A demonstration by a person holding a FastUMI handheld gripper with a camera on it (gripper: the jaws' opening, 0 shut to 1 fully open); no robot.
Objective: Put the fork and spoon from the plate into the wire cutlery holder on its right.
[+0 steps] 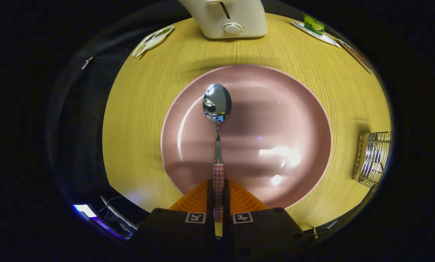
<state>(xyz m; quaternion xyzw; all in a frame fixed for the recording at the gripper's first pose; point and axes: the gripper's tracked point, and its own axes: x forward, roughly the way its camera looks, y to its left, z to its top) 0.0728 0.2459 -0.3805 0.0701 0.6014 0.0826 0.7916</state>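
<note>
My gripper [218, 194] is shut on the spoon [217, 120], both fingers pressed on its red-and-white checked handle. The spoon points straight ahead, its shiny bowl held over the middle of the pink plate [286, 109] on the yellow wooden table. The plate has nothing else on it. The wire cutlery holder [374, 158] stands on the table to the right of the plate, well off to the side of my fingers; I cannot see what is inside it.
A cream toaster [226, 18] stands beyond the plate at the table's far edge. A small dish [152, 39] lies far left, and a white tray with a green packet [314, 27] far right. The table's left edge drops to dark floor.
</note>
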